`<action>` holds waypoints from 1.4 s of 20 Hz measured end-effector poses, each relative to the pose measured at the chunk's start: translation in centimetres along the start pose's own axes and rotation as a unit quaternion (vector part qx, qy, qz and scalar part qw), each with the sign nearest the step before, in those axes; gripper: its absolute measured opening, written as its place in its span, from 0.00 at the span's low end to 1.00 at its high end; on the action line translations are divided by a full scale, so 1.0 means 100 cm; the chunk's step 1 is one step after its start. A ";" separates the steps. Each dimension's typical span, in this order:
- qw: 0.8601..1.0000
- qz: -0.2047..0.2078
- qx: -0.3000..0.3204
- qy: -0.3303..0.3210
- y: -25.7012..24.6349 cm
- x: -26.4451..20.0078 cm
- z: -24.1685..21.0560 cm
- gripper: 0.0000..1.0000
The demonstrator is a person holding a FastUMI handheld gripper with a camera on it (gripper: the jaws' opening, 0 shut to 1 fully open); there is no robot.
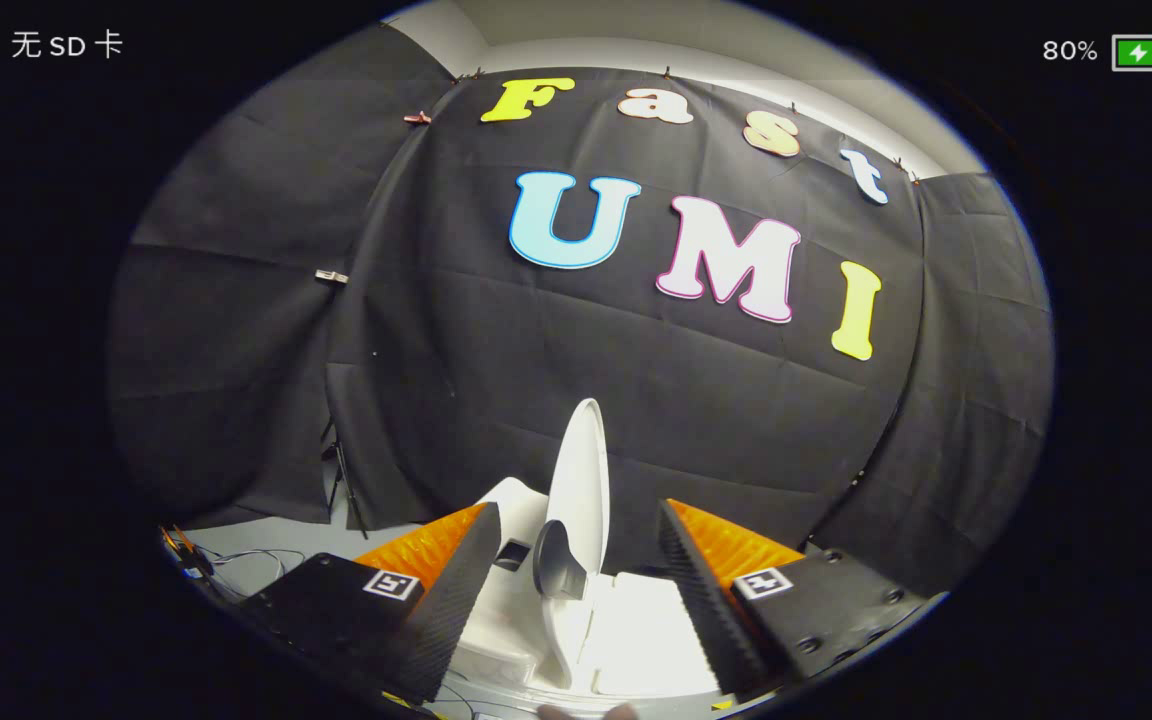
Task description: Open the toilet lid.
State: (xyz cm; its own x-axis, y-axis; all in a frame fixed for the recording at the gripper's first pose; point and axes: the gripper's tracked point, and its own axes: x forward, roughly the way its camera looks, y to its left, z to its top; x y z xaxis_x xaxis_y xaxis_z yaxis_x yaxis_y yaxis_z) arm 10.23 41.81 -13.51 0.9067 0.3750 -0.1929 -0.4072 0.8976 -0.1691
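Jaws spread wide (empty) around upright toilet lid point(579, 480)

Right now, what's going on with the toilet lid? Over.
Tool open, fingers spread, gripping nothing. Toilet lid raised, standing on edge between the fingers, touching neither. Toilet below. Nothing in the way.

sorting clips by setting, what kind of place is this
Probably a staged recording booth, not a real bathroom: black cloth walls hang behind a white toilet whose lid stands raised between the open gripper's fingers, and cables lie on the floor.
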 end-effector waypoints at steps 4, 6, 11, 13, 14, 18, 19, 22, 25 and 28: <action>0.999 -0.010 0.021 -0.024 -0.026 -0.015 0.024 0.99; 0.999 -0.013 0.033 -0.030 -0.042 -0.023 0.035 0.98; 0.997 -0.027 0.039 -0.054 -0.087 -0.046 0.067 0.98; 0.996 -0.044 0.028 -0.068 -0.109 -0.057 0.078 0.98; 0.996 -0.050 0.024 -0.072 -0.118 -0.061 0.081 0.99; 0.994 -0.061 0.021 -0.086 -0.141 -0.080 0.090 0.98; 0.994 -0.065 0.018 -0.091 -0.148 -0.084 0.092 0.98; 0.992 -0.074 0.020 -0.099 -0.164 -0.096 0.096 0.98; 0.991 -0.082 0.022 -0.099 -0.180 -0.104 0.095 0.98; 0.991 -0.088 0.021 -0.099 -0.191 -0.117 0.093 0.98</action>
State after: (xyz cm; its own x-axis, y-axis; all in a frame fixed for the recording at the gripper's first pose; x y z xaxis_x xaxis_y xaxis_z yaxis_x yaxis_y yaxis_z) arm 8.44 22.41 0.93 0.9690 0.2452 0.0294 -0.2387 0.9606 -0.1421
